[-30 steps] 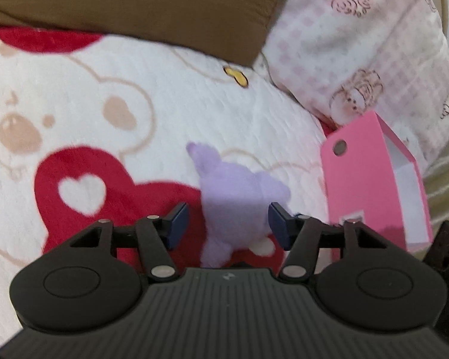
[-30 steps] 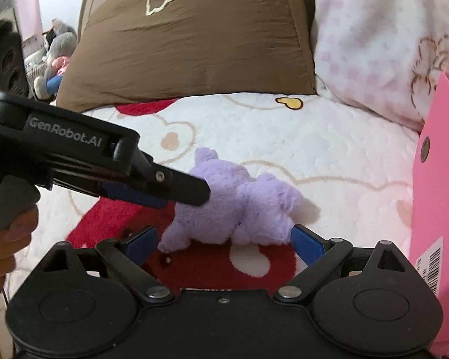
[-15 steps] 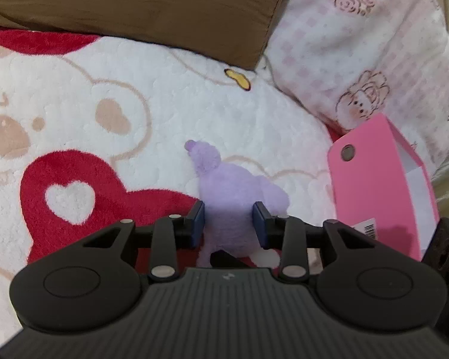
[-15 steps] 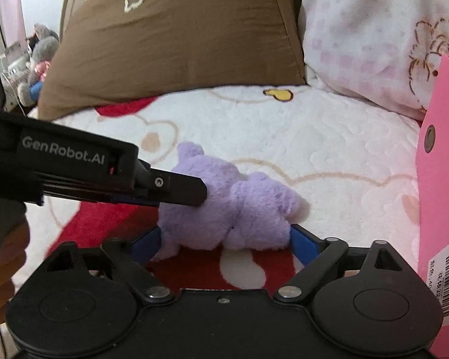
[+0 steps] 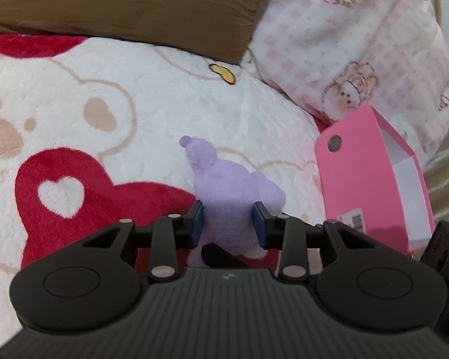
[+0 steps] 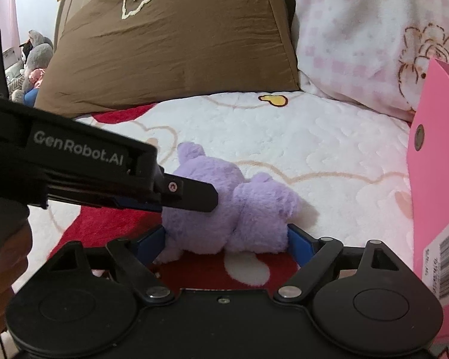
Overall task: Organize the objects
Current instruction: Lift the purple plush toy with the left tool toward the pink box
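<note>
A purple plush toy [image 5: 221,179] lies on a white and red fleece blanket [image 5: 164,104]. My left gripper [image 5: 228,221] is shut on it, both blue pads pressing into its body. From the right wrist view the same plush toy [image 6: 254,209] sits between the pads of my right gripper [image 6: 226,239], whose jaws are closing and just reach its sides. One of the left gripper's fingers [image 6: 194,193] comes in from the left and digs into the plush. A pink open box [image 5: 359,179] stands upright to the right of the toy.
A brown pillow [image 6: 170,45] and a pink-patterned pillow [image 6: 359,45] lean at the back of the bed. The pink box [image 6: 437,179] fills the right edge. Several stuffed toys [image 6: 36,56] sit far left. A hand [image 6: 3,254] holds the left gripper's handle.
The left gripper's jaws have shut on the plush toy. The right gripper has come closer, and its pads have narrowed to the toy's sides.
</note>
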The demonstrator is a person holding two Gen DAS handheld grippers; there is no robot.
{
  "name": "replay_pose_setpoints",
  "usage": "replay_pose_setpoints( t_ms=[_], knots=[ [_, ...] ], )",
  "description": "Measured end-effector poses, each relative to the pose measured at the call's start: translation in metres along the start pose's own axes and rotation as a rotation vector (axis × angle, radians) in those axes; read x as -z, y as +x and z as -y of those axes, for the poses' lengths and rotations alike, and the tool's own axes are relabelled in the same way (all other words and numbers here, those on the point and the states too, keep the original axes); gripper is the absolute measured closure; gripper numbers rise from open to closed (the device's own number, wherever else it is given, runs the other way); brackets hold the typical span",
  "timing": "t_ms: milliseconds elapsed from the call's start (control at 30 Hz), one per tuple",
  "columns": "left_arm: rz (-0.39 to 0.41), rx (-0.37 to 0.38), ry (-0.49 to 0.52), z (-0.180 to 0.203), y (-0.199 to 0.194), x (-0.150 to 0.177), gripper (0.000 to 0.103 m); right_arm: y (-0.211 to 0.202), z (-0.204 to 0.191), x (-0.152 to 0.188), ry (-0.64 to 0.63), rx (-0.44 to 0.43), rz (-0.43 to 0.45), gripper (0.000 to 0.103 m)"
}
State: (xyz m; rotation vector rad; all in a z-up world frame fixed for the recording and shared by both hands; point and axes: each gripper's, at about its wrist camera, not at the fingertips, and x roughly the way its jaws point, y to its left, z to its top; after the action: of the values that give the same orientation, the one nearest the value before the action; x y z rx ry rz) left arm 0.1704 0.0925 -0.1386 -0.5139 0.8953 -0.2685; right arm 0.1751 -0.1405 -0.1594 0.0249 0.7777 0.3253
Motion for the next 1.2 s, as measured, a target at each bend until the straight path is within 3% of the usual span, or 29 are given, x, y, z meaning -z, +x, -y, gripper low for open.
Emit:
replay_pose_setpoints(
  t_ms=[400, 600, 1000, 1200],
  knots=[
    [0.006, 0.010, 0.077, 0.033, -0.023, 0.014, 0.069, -0.042, -0.008, 0.005, -0.008, 0.018, 0.008, 0.013],
    [0.014, -0.006, 0.083, 0.052, -0.035, 0.036, 0.067, -0.066, -0.011, 0.004, -0.018, 0.022, 0.032, 0.011],
    [0.051, 0.021, 0.138, 0.079, -0.064, 0.054, 0.067, -0.112, -0.022, 0.025, -0.116, 0.056, 0.076, 0.010],
    [-0.021, 0.084, 0.081, 0.090, -0.070, 0.065, 0.066, -0.135, -0.027, 0.033, -0.167, 0.125, 0.101, 0.009]
  ],
)
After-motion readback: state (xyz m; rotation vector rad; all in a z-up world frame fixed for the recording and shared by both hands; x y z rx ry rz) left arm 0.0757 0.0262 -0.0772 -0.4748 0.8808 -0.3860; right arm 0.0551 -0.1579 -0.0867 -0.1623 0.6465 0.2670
